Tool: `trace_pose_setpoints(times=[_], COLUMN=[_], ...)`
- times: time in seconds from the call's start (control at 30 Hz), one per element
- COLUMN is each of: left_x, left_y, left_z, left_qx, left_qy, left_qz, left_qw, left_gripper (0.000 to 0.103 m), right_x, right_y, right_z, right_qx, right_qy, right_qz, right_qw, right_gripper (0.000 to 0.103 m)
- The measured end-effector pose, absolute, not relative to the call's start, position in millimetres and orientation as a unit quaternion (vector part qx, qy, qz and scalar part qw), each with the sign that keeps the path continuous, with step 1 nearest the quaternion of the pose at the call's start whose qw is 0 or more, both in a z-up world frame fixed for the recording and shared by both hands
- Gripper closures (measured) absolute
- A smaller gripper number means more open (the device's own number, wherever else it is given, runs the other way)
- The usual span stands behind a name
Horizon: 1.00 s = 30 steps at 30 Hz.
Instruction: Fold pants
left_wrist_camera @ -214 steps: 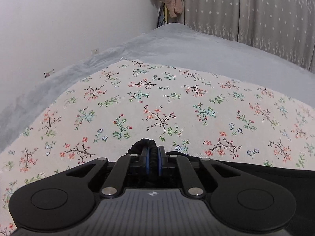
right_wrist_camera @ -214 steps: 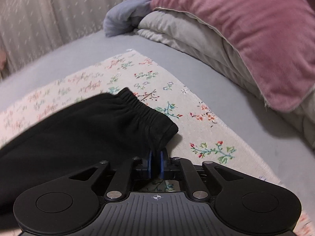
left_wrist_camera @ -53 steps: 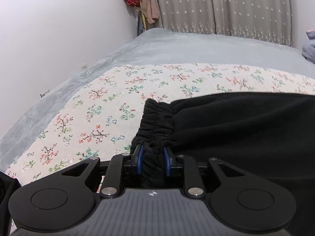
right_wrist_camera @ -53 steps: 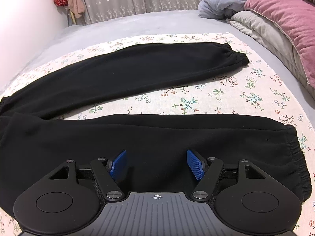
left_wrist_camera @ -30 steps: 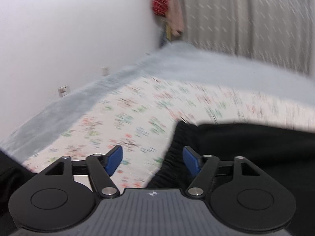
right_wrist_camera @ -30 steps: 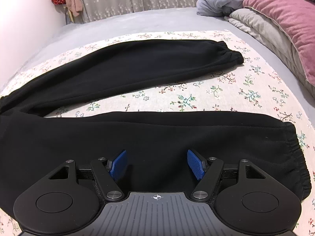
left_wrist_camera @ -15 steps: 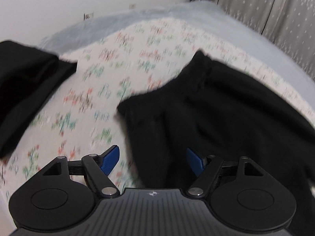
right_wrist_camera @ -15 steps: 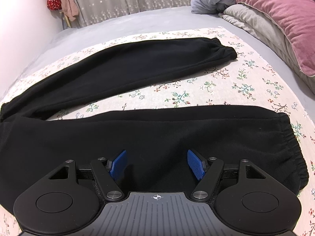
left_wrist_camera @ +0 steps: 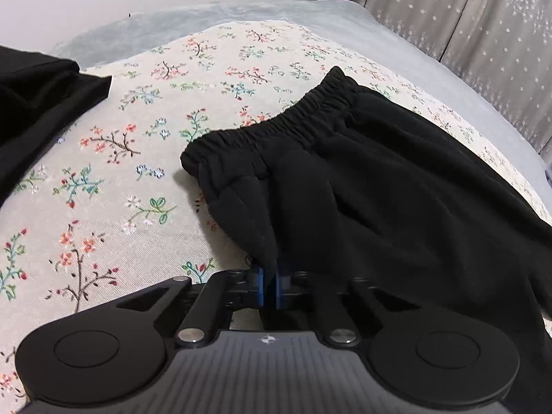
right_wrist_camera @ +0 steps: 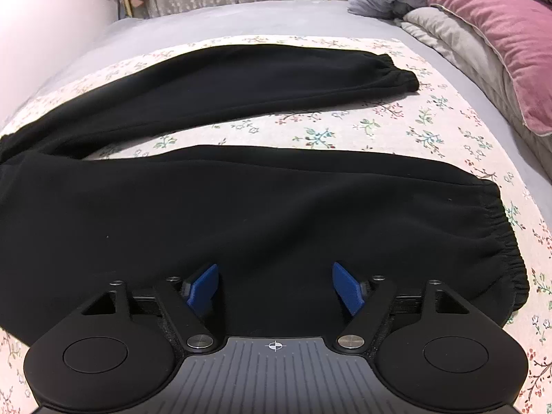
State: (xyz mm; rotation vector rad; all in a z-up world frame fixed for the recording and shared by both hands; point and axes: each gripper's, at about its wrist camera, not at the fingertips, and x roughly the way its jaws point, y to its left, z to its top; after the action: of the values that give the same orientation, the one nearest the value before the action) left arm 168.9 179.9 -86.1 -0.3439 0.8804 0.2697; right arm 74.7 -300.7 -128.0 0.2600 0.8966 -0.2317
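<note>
Your left gripper (left_wrist_camera: 269, 288) has its jaws pinched on a fold of the black fleece pants (left_wrist_camera: 396, 200) near the elastic waistband (left_wrist_camera: 276, 131). Your right gripper (right_wrist_camera: 275, 286) hovers with jaws spread wide over one leg. The pants lie flat on the floral-print bedspread (right_wrist_camera: 396, 117).

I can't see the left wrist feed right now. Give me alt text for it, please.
The left gripper is shut on a fold of the black pants near their elastic waistband, pinching the fabric between its blue pads. The pants lie on a floral sheet over a grey bed; more black cloth sits at the left edge.
</note>
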Motion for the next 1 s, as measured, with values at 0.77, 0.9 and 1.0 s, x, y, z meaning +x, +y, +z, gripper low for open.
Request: trace_pose_setpoints(times=[0.77, 0.9, 1.0], left_x=[118.0, 131.6, 138.1], left_y=[181.8, 176.1, 152.1], left_z=[-36.4, -42.3, -45.6], left_qx=[-0.104, -0.112, -0.049], left_qy=[0.368, 0.363, 0.349], left_qz=[0.145, 0.112, 0.092], left_qw=[0.913, 0.918, 0.931], left_gripper=[0.03, 0.03, 0.033], right_x=[76.2, 82.1, 84.9], right_y=[-273.7, -286.4, -288.5], right_z=[-92.6, -110.0, -113.4], right_qx=[0.1, 0.106, 0.112], right_qy=[0.402, 0.426, 0.428], right_qz=[-0.052, -0.093, -0.094], right_qw=[0.909, 0.894, 0.892], right_gripper=[0.016, 0.015, 0.015])
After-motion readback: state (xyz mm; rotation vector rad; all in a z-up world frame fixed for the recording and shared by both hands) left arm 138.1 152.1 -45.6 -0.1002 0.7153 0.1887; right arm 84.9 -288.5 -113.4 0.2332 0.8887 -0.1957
